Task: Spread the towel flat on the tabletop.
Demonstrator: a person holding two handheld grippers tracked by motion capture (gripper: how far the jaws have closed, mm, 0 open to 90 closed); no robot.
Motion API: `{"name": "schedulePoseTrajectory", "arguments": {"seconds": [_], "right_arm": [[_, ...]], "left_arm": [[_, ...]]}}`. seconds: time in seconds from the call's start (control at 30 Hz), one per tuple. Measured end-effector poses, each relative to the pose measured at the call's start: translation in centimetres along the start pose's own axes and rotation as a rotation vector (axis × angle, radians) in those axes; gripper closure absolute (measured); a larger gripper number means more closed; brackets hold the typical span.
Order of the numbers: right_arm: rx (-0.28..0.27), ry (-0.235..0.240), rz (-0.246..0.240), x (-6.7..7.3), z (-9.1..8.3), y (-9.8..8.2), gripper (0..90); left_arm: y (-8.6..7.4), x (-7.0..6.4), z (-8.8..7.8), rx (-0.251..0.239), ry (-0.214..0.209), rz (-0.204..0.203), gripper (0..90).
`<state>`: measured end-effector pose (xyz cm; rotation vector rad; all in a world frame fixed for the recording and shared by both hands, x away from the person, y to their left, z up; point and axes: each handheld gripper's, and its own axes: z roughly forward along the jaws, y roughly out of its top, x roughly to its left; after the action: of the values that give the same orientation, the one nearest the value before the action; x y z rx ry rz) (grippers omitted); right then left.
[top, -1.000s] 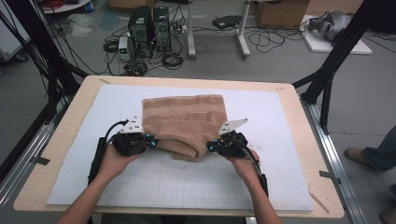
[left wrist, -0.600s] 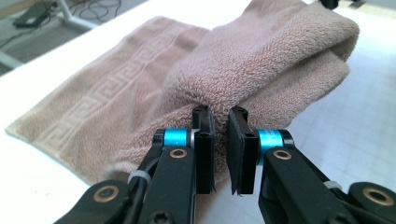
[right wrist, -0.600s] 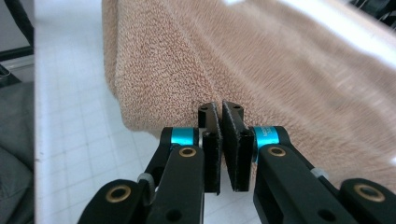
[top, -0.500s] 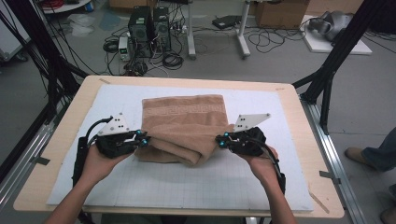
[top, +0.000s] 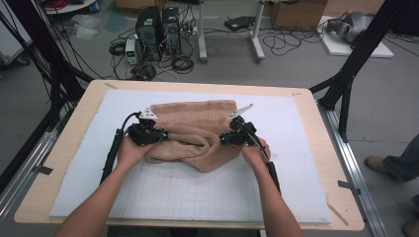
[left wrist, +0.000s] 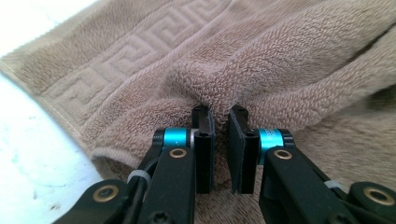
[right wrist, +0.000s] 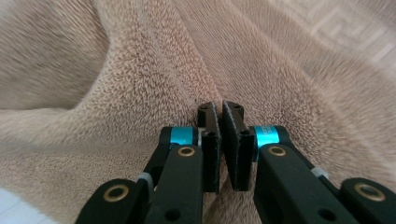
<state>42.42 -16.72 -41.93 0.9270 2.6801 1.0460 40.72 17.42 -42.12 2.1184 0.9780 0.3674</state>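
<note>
A tan towel [top: 197, 123] with a key-pattern border lies bunched on the white gridded mat [top: 173, 192]. My left gripper [top: 160, 134] is at the towel's left side and my right gripper [top: 225, 138] at its right side. A loose fold of towel sags toward me between them. In the left gripper view the left gripper [left wrist: 219, 112] is shut on a pinched ridge of the towel [left wrist: 280, 60]. In the right gripper view the right gripper [right wrist: 218, 108] is likewise shut on a fold of the towel [right wrist: 140, 70].
The mat covers most of a wooden table [top: 69, 163]. Black frame posts stand at the table's left and right far corners. Computers and cables lie on the floor beyond. A person's shoe and trouser leg [top: 390, 165] are at the right edge.
The hands spread apart, then came back toward each other and moved farther from me. The towel's near edge moved with them and now droops in a loose fold between the grippers.
</note>
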Motion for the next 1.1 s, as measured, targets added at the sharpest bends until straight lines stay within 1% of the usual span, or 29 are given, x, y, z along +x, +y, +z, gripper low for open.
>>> {"name": "schedulePoseTrajectory", "arguments": {"seconds": [0.03,0.07,0.1,0.13,0.17,0.2,0.23,0.27,0.3,0.33,0.37,0.4,0.47,0.5,0.53,0.6,0.63,0.7,0.77,0.8,0.83,0.87,0.9,0.97,1.0,1.03,1.1], "right_arm": [[-0.009,0.002,0.004,-0.1,0.0,0.0,85.2],[-0.012,0.004,-0.001,-0.1,-0.1,0.0,84.0],[-0.014,0.001,-0.005,-0.1,-0.2,0.0,79.7],[-0.021,-0.001,-0.002,-0.1,-0.4,0.0,76.8],[-0.040,-0.004,-0.003,0.0,-1.0,0.0,69.6],[-0.040,-0.004,-0.003,0.0,-1.0,0.0,69.6],[-0.048,-0.017,-0.003,0.1,-1.4,0.0,69.0],[-0.063,-0.009,-0.005,0.2,-1.9,0.0,68.0],[-0.070,-0.011,-0.003,0.4,-2.4,0.0,65.9],[-0.082,-0.017,-0.002,0.6,-2.9,0.0,65.1],[-0.114,-0.009,-0.024,1.1,-4.1,-0.1,62.4],[-0.114,-0.009,-0.024,1.1,-4.1,-0.1,62.4],[-0.135,0.002,-0.041,2.0,-5.3,-0.5,60.8],[-0.149,0.015,-0.042,2.4,-5.8,-0.8,59.9],[-0.156,0.025,-0.049,2.9,-6.2,-1.2,59.1],[-0.153,0.029,-0.075,3.9,-6.5,-2.1,58.3],[-0.154,0.031,-0.082,4.3,-6.5,-2.6,58.2],[-0.148,0.041,-0.079,5.0,-6.1,-3.8,57.4],[-0.134,0.051,-0.084,5.5,-5.4,-4.7,56.3],[-0.120,0.056,-0.085,5.8,-4.6,-5.4,55.8],[-0.120,0.056,-0.085,5.8,-4.6,-5.4,55.8],[-0.105,0.068,-0.081,6.0,-4.1,-5.5,55.8],[-0.092,0.067,-0.088,6.1,-3.6,-5.6,55.8],[-0.064,0.067,-0.098,6.2,-2.6,-5.6,55.5],[-0.051,0.067,-0.095,6.2,-2.0,-5.5,55.7],[-0.038,0.061,-0.094,6.2,-1.6,-5.5,56.5],[-0.051,0.046,-0.090,6.1,-1.3,-5.4,61.8]], "left_arm": [[0.0,0.1,0.0,-0.001,-0.001,-0.007,80.5],[0.1,0.1,-0.1,-0.005,-0.003,-0.007,77.3],[0.1,0.1,-0.3,-0.011,-0.001,-0.004,77.3],[0.2,0.1,-0.7,-0.011,0.000,-0.002,74.6],[0.2,0.2,-1.0,-0.016,0.001,-0.003,67.8],[0.3,0.1,-1.5,-0.026,0.004,-0.008,67.8],[0.3,0.1,-2.1,-0.039,0.004,-0.006,64.1],[0.4,0.1,-2.8,-0.052,0.003,0.001,62.3],[0.4,0.1,-3.5,-0.066,0.002,0.003,61.0],[0.4,0.0,-4.1,-0.077,-0.004,0.003,58.7],[0.4,-0.1,-4.8,-0.083,-0.013,0.005,54.1],[0.3,-0.3,-5.4,-0.090,-0.023,0.010,54.1],[0.1,-1.0,-6.5,-0.102,-0.037,0.043,52.1],[-0.1,-1.4,-6.9,-0.105,-0.046,0.058,51.4],[-0.3,-1.8,-7.2,-0.099,-0.055,0.074,49.2],[-0.9,-2.8,-7.5,-0.087,-0.068,0.111,45.7],[-1.3,-3.3,-7.5,-0.083,-0.080,0.122,45.4],[-2.1,-4.2,-7.3,-0.075,-0.101,0.140,44.0],[-2.7,-5.0,-6.9,-0.051,-0.101,0.174,43.8],[-2.9,-5.2,-6.6,-0.044,-0.103,0.177,44.8],[-3.1,-5.2,-6.1,-0.031,-0.111,0.178,44.8],[-3.3,-5.3,-5.7,-0.017,-0.108,0.184,46.0],[-3.4,-5.3,-5.2,0.005,-0.101,0.191,48.3],[-3.6,-5.1,-4.3,0.046,-0.119,0.195,55.0],[-3.6,-5.1,-3.9,0.059,-0.116,0.196,57.7],[-3.6,-5.1,-3.5,0.067,-0.113,0.199,61.4],[-3.7,-5.0,-3.1,0.061,-0.113,0.197,69.1]]}}
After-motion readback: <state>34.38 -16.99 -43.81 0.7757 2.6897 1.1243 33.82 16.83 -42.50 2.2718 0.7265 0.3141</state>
